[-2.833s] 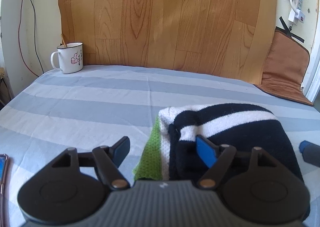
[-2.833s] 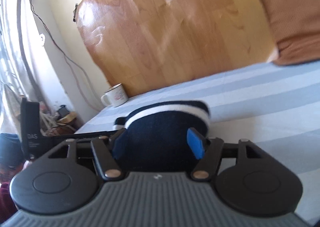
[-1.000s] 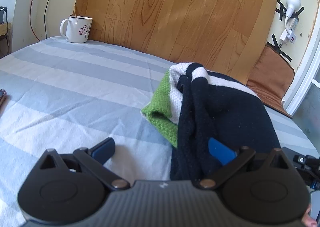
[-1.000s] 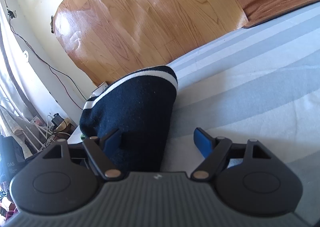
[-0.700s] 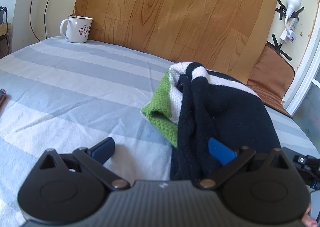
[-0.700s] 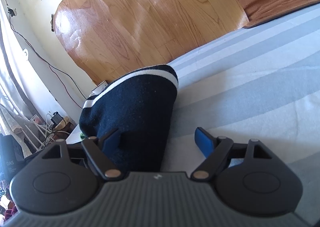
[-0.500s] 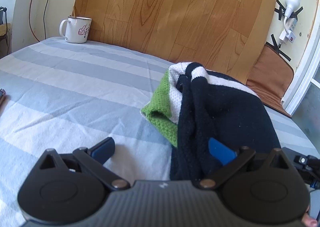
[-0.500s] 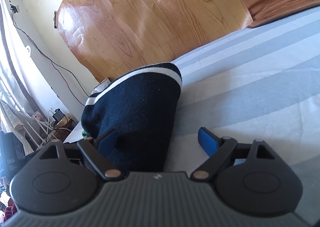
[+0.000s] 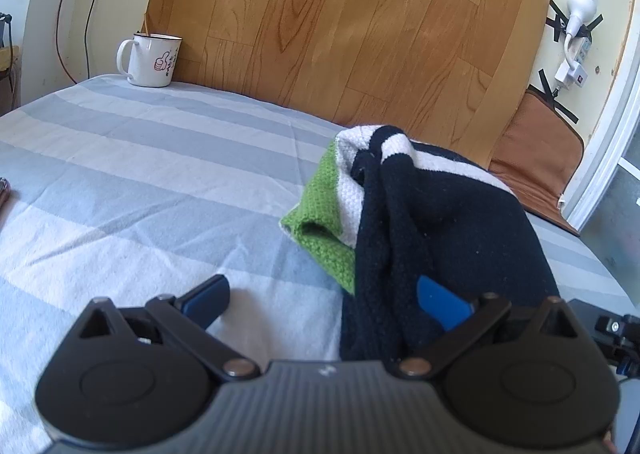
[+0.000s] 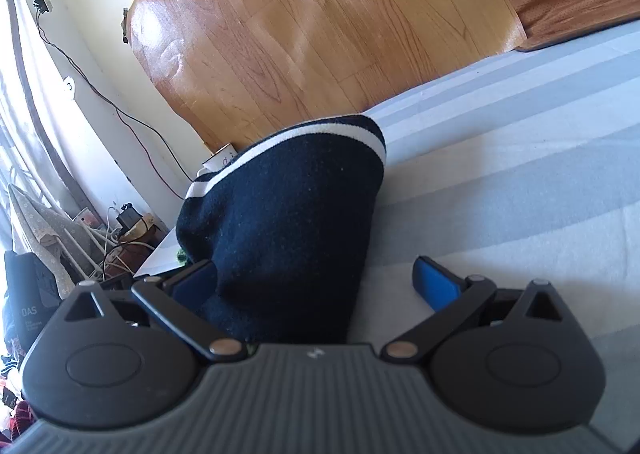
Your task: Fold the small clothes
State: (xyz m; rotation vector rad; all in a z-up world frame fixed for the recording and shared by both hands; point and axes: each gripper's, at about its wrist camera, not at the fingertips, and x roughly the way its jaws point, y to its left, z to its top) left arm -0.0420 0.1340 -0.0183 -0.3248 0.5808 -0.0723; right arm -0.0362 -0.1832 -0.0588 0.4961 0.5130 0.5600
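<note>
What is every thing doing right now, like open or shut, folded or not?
Navy striped knit: folded in a bundle, lying on the bed.
Green knit piece: sticking out under the navy one.
Left gripper: open, nothing pinched.
Right gripper: jaws just opened wide, knit between, unpinched.
Mug: upright.

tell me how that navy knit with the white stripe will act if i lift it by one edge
The navy knit would likely flop and unfold, since it lies in soft, rumpled folds. Its thick weave suggests some weight. The green piece tucked under it may drag along.
</note>
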